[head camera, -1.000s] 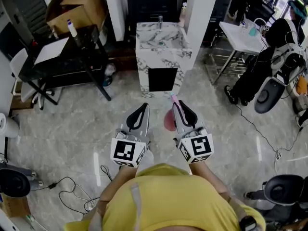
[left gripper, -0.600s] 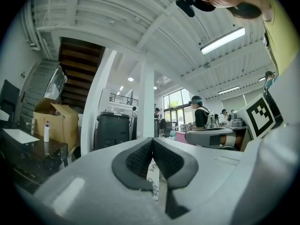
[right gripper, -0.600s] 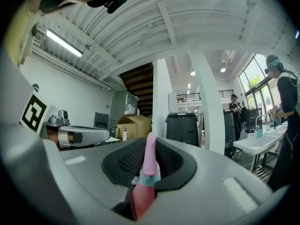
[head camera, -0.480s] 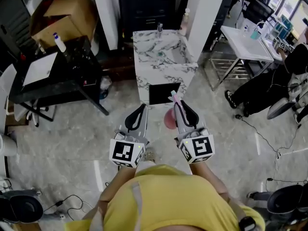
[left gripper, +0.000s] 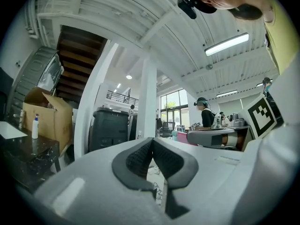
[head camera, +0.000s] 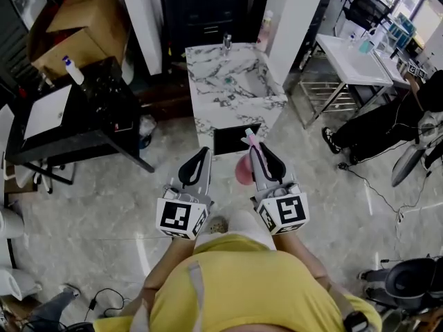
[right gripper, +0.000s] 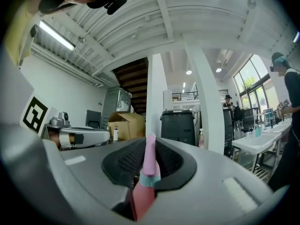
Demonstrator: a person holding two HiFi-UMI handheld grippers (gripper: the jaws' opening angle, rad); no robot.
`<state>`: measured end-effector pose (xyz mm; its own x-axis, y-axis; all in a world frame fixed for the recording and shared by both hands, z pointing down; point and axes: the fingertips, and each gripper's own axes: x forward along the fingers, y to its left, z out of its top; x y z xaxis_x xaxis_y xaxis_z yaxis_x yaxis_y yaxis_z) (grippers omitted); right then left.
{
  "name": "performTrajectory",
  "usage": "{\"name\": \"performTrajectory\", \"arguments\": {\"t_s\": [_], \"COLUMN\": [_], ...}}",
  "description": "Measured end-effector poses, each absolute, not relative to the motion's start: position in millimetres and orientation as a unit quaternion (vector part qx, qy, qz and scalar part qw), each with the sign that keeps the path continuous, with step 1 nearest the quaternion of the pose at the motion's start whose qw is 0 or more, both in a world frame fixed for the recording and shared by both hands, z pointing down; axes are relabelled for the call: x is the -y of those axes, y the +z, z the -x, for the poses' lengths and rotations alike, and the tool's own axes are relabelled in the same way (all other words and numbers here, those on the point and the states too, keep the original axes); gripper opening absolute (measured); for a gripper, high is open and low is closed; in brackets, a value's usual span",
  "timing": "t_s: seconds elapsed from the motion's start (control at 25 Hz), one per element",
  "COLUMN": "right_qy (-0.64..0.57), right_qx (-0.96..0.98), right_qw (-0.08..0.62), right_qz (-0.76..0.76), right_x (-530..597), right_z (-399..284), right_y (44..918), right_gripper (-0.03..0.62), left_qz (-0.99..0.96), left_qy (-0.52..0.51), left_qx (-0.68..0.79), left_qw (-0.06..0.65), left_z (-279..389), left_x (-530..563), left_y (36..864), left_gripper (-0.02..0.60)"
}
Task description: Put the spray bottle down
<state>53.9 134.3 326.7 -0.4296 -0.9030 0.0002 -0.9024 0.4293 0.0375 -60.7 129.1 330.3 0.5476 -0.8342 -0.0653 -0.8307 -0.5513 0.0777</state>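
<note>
Right gripper clamps the spray bottle by its neck – a secure carry, likely bound for the marble counter; left gripper closed, empty

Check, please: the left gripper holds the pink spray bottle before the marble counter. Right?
No: the right gripper holds the pink spray bottle before the marble counter, as the right gripper view shows. The left gripper is shut, empty.
</note>
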Motion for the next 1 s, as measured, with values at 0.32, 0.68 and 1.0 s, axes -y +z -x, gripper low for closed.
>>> {"name": "performTrajectory", "arguments": {"t_s": [0.32, 0.68, 1.0], "right_qy": [-0.028, -0.041, -0.025], "right_qx": [0.851, 0.858, 0.87], "right_qw": [0.004, -0.012, -0.01], "right_qz": [-0.524, -0.512, -0.493], "right_x": [-94.2, -25.4, 73.7], "right_z": [-43.9, -41.9, -41.0], "right_y": [323.1, 320.4, 335.8], "right_gripper": [0.062, 0.062, 0.061], "left_qz": [-0.875, -0.871, -0.864], "left_qy": [-0.052, -0.055, -0.046], "left_qx": [0.481, 0.487, 0.502], "left_qw": [0.02, 0.012, 0.019], "left_z": [70.7, 70.4, 64.6], "left_x": [-97.1, -35.9, 57.2], "left_y": [332.5, 335.7, 346.7], "left_gripper": [0.002, 0.002, 0.002]}}
